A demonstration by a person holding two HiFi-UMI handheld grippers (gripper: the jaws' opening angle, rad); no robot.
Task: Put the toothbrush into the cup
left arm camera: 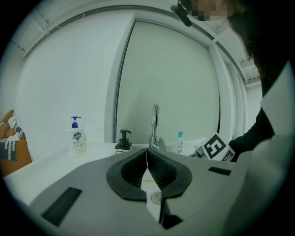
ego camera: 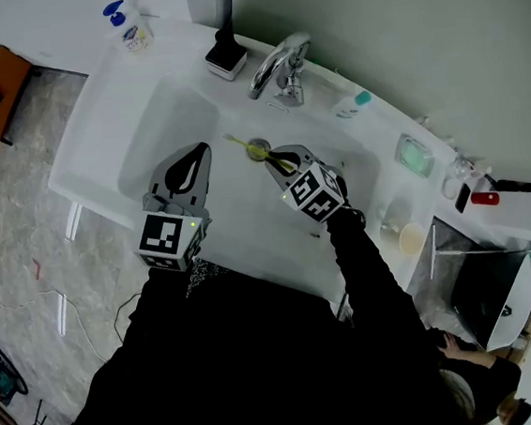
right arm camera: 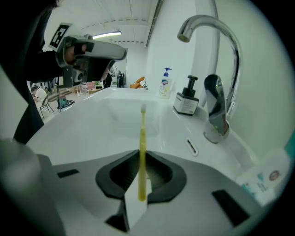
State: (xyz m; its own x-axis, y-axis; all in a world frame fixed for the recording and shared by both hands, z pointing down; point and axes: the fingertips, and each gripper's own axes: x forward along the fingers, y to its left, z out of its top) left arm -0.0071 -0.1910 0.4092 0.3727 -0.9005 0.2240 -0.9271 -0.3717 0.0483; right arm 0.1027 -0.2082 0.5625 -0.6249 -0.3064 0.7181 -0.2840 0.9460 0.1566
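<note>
A yellow toothbrush [ego camera: 242,146] hangs over the white sink basin [ego camera: 157,124], near the drain. My right gripper [ego camera: 276,160] is shut on its handle. In the right gripper view the toothbrush [right arm camera: 142,138] runs straight out between the pads of the right gripper [right arm camera: 141,159], with its white head at the far end. My left gripper [ego camera: 203,152] hovers over the basin to the left, shut on nothing; in its own view the left gripper [left arm camera: 147,159] has its pads together. A pale cup [ego camera: 411,237] stands on the counter at the right, beside a clear glass [ego camera: 390,214].
A chrome faucet [ego camera: 279,69] rises behind the basin, with a black pump dispenser [ego camera: 226,55] and a blue-capped soap bottle [ego camera: 130,28] to its left. A teal-capped tube [ego camera: 353,103] and a green soap dish [ego camera: 415,155] lie to its right. A dark bin [ego camera: 491,292] stands beyond the counter's right end.
</note>
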